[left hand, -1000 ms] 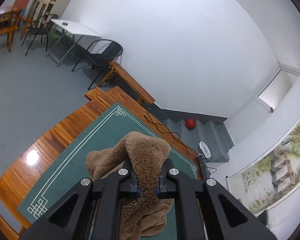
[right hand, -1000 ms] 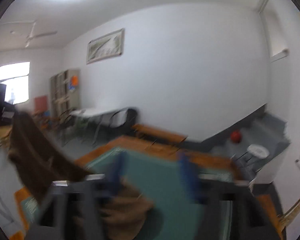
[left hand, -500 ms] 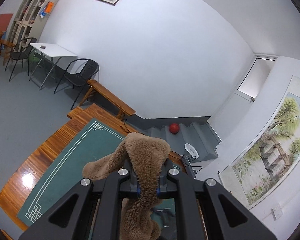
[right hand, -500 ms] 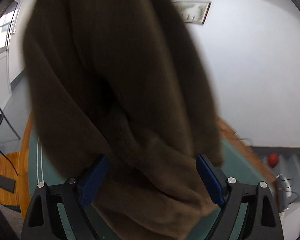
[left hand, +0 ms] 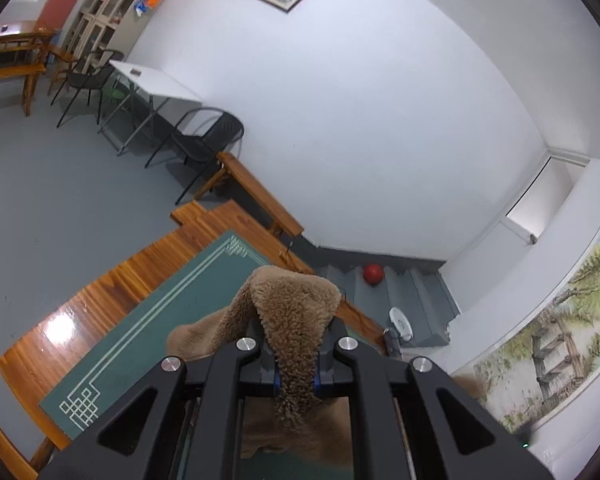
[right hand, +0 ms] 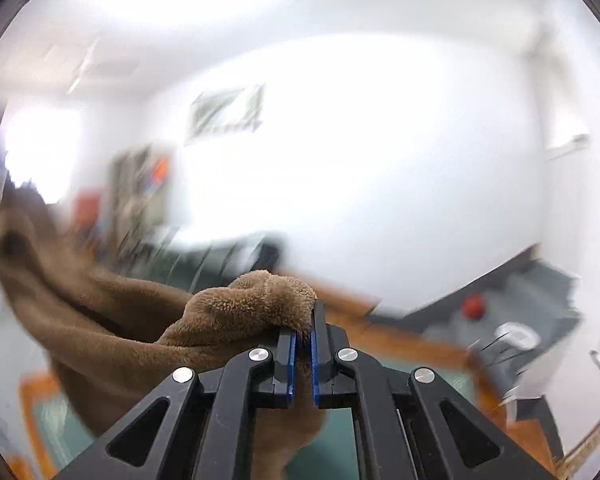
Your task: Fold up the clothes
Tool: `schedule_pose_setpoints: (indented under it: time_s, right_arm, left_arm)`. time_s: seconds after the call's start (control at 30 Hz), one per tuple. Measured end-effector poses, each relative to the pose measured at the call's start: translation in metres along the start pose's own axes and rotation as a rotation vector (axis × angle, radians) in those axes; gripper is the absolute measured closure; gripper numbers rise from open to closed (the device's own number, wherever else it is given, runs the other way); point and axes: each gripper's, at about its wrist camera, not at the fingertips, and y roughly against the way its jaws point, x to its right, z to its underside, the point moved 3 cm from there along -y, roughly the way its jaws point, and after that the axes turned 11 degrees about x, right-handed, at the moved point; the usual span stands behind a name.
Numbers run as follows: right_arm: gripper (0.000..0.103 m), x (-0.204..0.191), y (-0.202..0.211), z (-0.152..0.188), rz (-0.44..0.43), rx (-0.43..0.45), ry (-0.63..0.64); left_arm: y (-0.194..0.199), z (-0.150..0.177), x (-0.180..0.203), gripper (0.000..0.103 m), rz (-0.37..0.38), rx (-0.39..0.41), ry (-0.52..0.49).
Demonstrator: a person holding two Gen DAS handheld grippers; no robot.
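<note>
A fluffy brown garment (left hand: 296, 320) hangs pinched in my left gripper (left hand: 296, 354), whose jaws are shut on a fold that bulges above the fingertips; the rest droops toward the green mat (left hand: 148, 340) below. In the right wrist view the same brown garment (right hand: 236, 316) is caught between the blue pads (right hand: 290, 356) of my right gripper (right hand: 303, 334), which is shut on a bunched edge. From there the cloth sags away to the left and rises again at the frame's left edge. That view is motion-blurred.
The green mat lies on a wooden table (left hand: 100, 304). Beyond it stand a wooden bench (left hand: 256, 196), black chairs (left hand: 204, 144) and a white folding table (left hand: 156, 84) on grey floor. Grey steps with a red ball (left hand: 373, 274) and a white fan (left hand: 400, 320) lie to the right.
The right gripper went from open with the cloth hanging in front of it to shut on a bunched edge. The left gripper kept its grip and shifted, its view swinging.
</note>
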Motion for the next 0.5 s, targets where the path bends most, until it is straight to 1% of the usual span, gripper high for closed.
schedule_pose_setpoints:
  time_s: [0.07, 0.1, 0.17, 0.23, 0.27, 0.37, 0.43, 0.47, 0.5]
  right_arm:
    - [0.097, 0.015, 0.014, -0.025, 0.056, 0.076, -0.014]
    - [0.097, 0.017, 0.019, -0.034, 0.078, 0.103, -0.007]
    - [0.097, 0.017, 0.023, -0.038, 0.114, 0.122, 0.029]
    - [0.097, 0.014, 0.015, -0.023, 0.129, 0.078, 0.050]
    - [0.097, 0.013, 0.009, -0.011, 0.130, 0.036, 0.049]
    - [0.097, 0.020, -0.006, 0.023, 0.142, -0.092, 0.058]
    - [0.097, 0.029, -0.019, 0.056, 0.149, -0.164, 0.050]
    - [0.097, 0.035, -0.026, 0.070, 0.151, -0.194, 0.043]
    - [0.097, 0.038, -0.031, 0.079, 0.152, -0.218, 0.040]
  left_arm:
    - [-0.014, 0.017, -0.005, 0.092, 0.009, -0.048, -0.002]
    - [-0.023, 0.030, -0.007, 0.090, 0.013, -0.088, -0.009]
    - [-0.040, 0.056, -0.011, 0.089, 0.021, -0.169, -0.025]
    - [-0.060, 0.083, -0.017, 0.086, 0.015, -0.257, -0.047]
    - [-0.070, 0.099, -0.023, 0.083, 0.002, -0.303, -0.069]
    - [-0.091, 0.140, -0.040, 0.076, -0.028, -0.401, -0.154]
    - [-0.097, 0.164, -0.050, 0.070, -0.046, -0.456, -0.228]
    - [-0.095, 0.171, -0.053, 0.067, -0.049, -0.469, -0.262]
    - [-0.092, 0.177, -0.055, 0.061, -0.050, -0.482, -0.296]
